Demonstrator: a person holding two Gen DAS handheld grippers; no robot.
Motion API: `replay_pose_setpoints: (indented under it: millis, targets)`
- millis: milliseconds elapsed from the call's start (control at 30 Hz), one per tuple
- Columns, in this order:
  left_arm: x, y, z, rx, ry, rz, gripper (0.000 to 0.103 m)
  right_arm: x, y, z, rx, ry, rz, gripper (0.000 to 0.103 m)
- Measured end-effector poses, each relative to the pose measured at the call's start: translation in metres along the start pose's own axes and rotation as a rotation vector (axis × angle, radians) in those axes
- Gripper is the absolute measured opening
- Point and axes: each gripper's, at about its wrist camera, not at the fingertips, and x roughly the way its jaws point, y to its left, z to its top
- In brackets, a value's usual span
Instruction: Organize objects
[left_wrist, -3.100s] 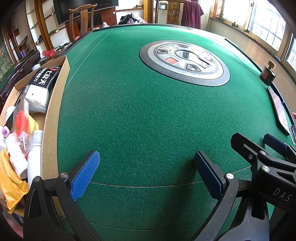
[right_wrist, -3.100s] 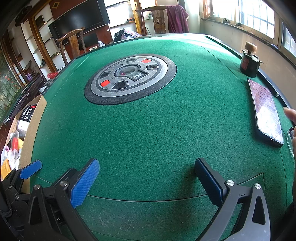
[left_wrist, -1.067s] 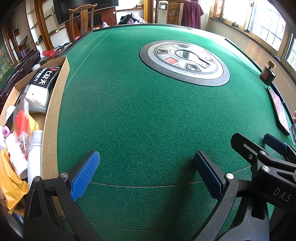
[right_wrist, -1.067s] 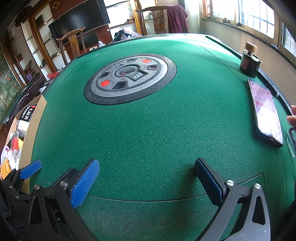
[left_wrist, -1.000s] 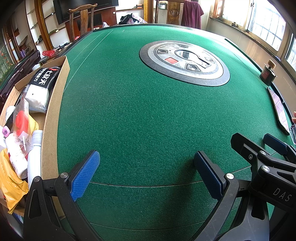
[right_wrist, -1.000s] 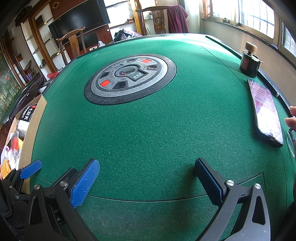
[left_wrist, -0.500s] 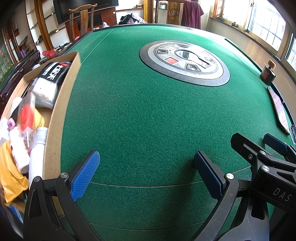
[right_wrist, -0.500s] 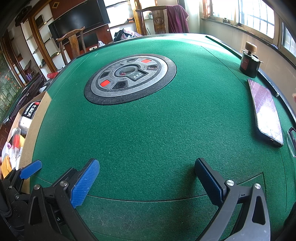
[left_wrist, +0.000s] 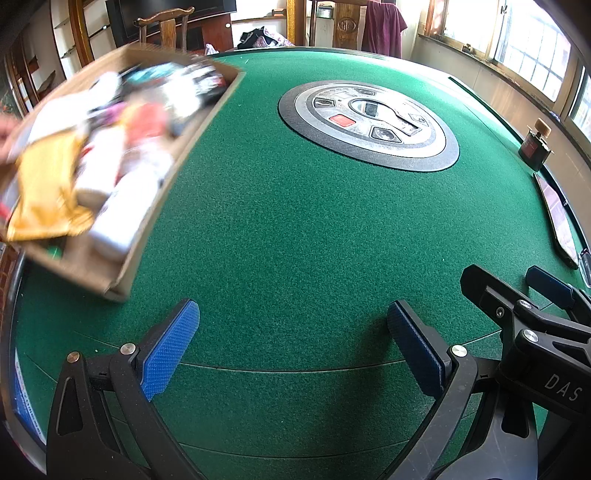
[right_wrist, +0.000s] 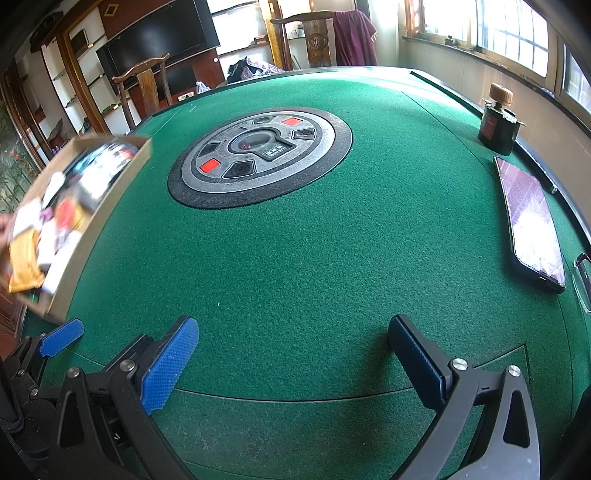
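A: Where's our cardboard box (left_wrist: 155, 206)?
B: Far left of the green table (left_wrist: 295, 229), tilted, blurred; packets & bottles inside (can't tell which).
A: Grippers?
B: Left gripper (left_wrist: 291, 350) & right gripper (right_wrist: 291, 354): we've got both jaws spread wide, nothing between, low over the felt. Phone (right_wrist: 532, 221) lies at the right edge.

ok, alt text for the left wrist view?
A motion-blurred brown cardboard box, full of mixed packets and bottles, is tilted over the left edge of the green felt table. The open left tool rests empty in front, the right tool beside it.
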Motion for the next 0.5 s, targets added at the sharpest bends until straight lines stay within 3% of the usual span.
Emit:
replay_pose_setpoints:
  millis: [500]
  targets:
    - [0.0,0.0,0.0,0.0,0.0,0.0,0.103,-0.0005,0.0003,0.0004,0.0,0.0,0.0,0.103]
